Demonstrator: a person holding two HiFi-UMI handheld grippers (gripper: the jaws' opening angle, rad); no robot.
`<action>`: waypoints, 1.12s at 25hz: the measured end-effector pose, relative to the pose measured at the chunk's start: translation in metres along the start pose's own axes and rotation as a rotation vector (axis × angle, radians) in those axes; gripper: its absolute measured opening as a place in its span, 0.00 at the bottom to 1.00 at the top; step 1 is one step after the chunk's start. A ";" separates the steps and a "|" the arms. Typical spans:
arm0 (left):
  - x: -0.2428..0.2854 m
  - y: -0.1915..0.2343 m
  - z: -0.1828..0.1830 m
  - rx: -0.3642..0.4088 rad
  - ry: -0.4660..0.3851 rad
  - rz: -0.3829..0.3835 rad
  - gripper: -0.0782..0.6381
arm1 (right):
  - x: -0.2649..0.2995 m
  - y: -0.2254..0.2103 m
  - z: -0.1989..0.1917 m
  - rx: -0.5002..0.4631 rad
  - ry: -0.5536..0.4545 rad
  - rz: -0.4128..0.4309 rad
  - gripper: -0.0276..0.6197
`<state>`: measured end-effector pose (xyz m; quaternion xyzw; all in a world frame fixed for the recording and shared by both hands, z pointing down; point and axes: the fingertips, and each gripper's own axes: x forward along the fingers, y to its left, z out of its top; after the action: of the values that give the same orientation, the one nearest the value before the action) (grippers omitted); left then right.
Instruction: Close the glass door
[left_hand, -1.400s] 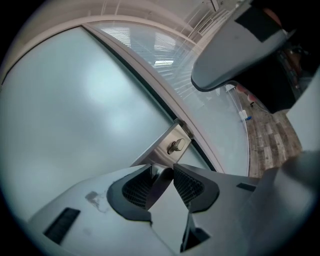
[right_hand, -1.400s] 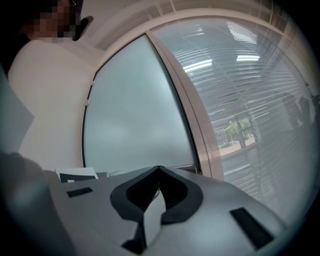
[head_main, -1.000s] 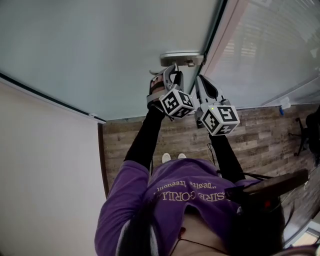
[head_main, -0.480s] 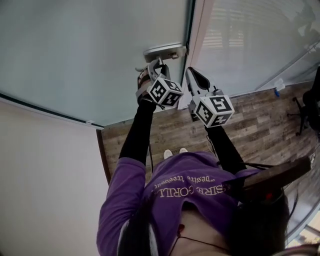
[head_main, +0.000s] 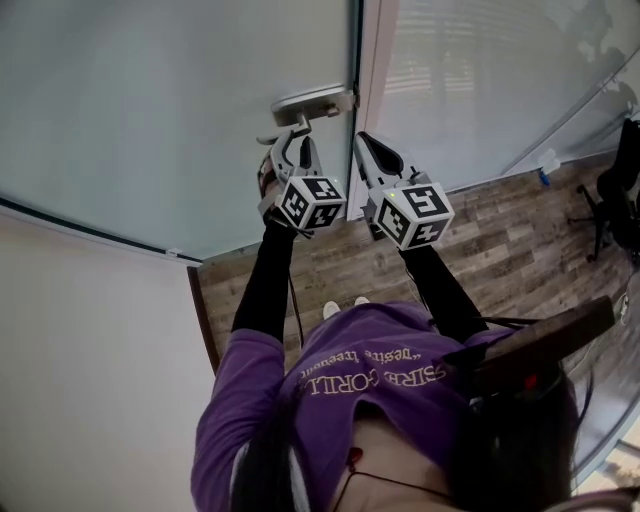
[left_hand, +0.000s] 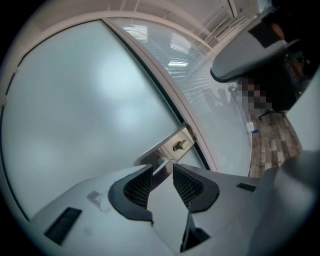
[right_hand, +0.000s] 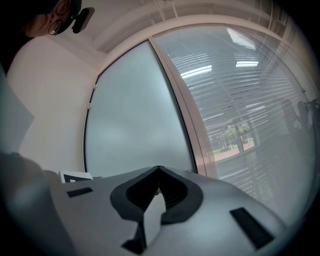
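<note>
Handle (left_hand: 168, 149) sits between left tongs (left_hand: 162, 171), frame (head_main: 375, 60) beside.

It looks like an office. A frosted glass door (head_main: 180, 100) with a metal lever handle (left_hand: 161, 169) fills the upper left of the head view. In the upper right, just beside it, is a glass partition (head_main: 480, 80) backed by slatted blinds. Wood-plank flooring (head_main: 330, 265) runs below, and a dark office chair (head_main: 620, 190) stands at the right edge.

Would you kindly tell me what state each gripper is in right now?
Left gripper: closed on the door handle.
Right gripper: closed, holding nothing.
</note>
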<state>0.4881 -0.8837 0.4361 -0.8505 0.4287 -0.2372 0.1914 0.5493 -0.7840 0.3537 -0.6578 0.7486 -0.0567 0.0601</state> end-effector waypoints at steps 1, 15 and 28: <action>-0.005 0.001 -0.004 -0.049 -0.008 -0.001 0.28 | 0.000 0.001 -0.001 0.002 0.004 0.004 0.04; -0.101 0.042 -0.017 -0.718 -0.172 0.134 0.11 | 0.000 0.025 -0.008 0.001 0.015 0.071 0.04; -0.114 0.026 -0.009 -0.648 -0.157 0.101 0.11 | -0.007 0.020 -0.028 0.026 0.058 0.055 0.04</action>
<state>0.4069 -0.8058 0.4023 -0.8605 0.5073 -0.0124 -0.0451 0.5262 -0.7745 0.3782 -0.6342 0.7671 -0.0840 0.0483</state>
